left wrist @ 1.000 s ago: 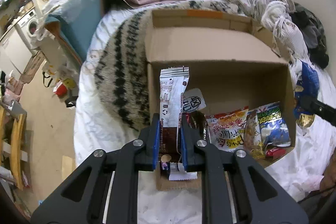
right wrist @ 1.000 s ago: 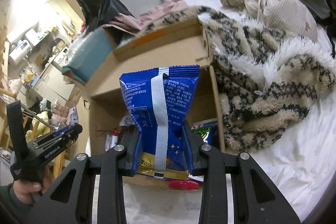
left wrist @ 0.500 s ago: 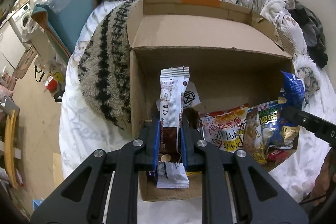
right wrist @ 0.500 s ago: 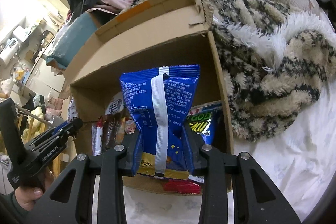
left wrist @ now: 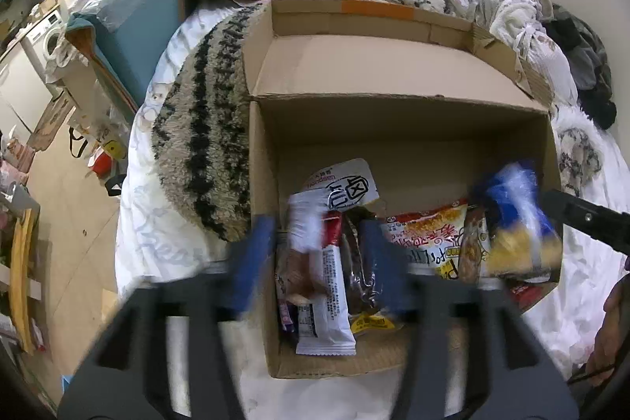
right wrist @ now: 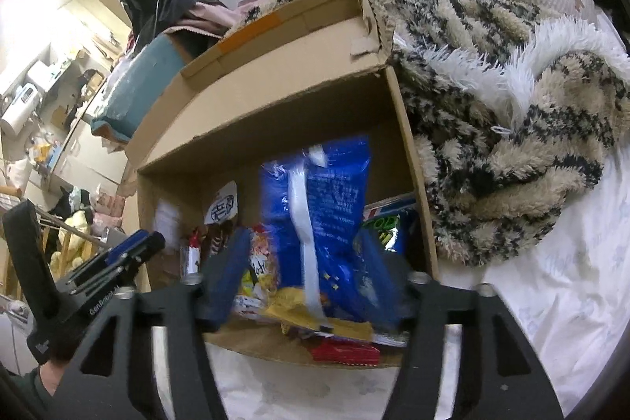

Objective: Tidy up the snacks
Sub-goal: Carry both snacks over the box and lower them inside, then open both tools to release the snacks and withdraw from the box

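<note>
left gripper (left wrist: 321,247) over the near left of the cardboard box (left wrist: 393,140) on the bed (left wrist: 134,223); fingers spread apart, blurred, the white snack bar (left wrist: 323,286) lying loose between them on other packets. right gripper (right wrist: 305,270) at the box's right side, fingers also apart, the blue snack bag (right wrist: 319,223) standing between them inside the box. a furry striped blanket (right wrist: 512,144) touches the box's right wall.
</note>
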A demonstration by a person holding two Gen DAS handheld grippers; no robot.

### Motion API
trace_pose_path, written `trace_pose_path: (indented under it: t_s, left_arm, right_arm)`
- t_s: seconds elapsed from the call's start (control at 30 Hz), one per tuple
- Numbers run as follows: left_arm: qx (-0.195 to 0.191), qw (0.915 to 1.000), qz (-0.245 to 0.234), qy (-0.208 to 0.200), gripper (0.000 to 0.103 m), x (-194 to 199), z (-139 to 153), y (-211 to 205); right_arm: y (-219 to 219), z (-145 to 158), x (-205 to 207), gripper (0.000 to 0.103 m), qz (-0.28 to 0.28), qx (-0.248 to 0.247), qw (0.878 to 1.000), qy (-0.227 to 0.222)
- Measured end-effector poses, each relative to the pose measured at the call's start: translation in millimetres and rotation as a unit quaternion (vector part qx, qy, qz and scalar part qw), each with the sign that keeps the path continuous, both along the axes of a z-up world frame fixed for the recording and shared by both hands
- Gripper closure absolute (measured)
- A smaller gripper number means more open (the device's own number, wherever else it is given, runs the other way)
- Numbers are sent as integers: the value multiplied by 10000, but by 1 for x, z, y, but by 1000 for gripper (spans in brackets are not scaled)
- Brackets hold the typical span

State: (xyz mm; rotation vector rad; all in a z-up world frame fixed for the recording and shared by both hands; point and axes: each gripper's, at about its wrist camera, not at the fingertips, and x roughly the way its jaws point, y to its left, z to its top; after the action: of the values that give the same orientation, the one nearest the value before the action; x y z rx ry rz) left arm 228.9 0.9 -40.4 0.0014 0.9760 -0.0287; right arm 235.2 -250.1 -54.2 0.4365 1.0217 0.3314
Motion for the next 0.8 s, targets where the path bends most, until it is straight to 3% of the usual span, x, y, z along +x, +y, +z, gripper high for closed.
trace_pose_path:
  t_s: [0.03,0.07,0.17,0.33,0.5,0.63,0.8]
  left_arm:
    - [-84,9999,39,-61,24,-2,3,2]
    - [-128,9998,53,-108,18,-4,5,3]
    - [-121,9997,45,-201,17,-9,11,5]
    - [-222,9984,136,-503,17,-25,28,15]
    - [-255,9944,282,-983,17,-46,54,27]
    - [-321,9936,380,-1016,17,-63,63,38]
    - [-328,9933,331,-1055,17,-95,70,40]
  right_arm:
    - [0,1,0,34,16,20,10000,-21]
    - [0,3,0,29,39,43,10000,-44]
    - [-1,10,-4,15,7,94,9998,-155]
    - [-5,31,-17,3,-84,81,9985,-533]
    - [-6,51,-37,0,-196,31,9961,-856]
    - [-6,63,-59,0,-420,-151,9952,-873]
    - [4,71,-93,0,-237,-215,9959,-841]
